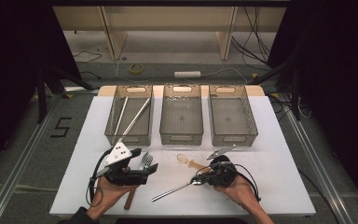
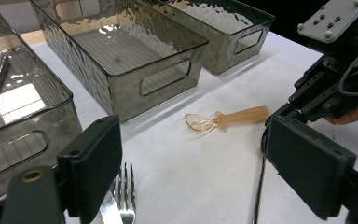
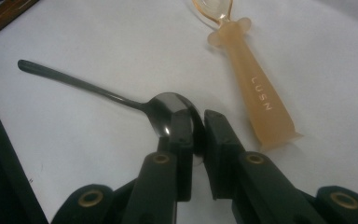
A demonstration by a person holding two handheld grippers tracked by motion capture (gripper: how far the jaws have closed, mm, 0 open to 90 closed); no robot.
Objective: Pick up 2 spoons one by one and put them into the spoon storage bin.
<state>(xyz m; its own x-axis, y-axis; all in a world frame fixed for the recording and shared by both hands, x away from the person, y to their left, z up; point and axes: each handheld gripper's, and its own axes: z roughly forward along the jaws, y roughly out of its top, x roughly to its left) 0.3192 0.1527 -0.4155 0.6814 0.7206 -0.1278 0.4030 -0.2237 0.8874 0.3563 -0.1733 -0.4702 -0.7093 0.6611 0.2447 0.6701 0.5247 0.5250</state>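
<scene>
High view: a white table (image 1: pixel 270 140) carries three clear grey plastic bins in a row; the left bin (image 1: pixel 129 116) holds long silver sticks (image 1: pixel 131 119), while the middle bin (image 1: pixel 182 116) and the right bin (image 1: pixel 232 116) hold nothing visible. The right gripper (image 1: pixel 200 178) grips the bowl of a dark metal spoon (image 1: pixel 175 189), whose handle runs toward the person. An amber translucent plastic spoon (image 1: pixel 191 162) lies just beyond it. The left gripper (image 1: pixel 147 169) hovers over a silver fork (image 1: pixel 145 161).

Left gripper view: its jaws stand wide apart with nothing between them; the fork (image 2: pixel 123 200) lies beneath, the amber spoon (image 2: pixel 228 119) ahead.

Right gripper view: the jaws are narrow, clamped on the rim of the dark spoon's bowl (image 3: pixel 170 109); the amber spoon (image 3: pixel 251 88) lies just beside them.
</scene>
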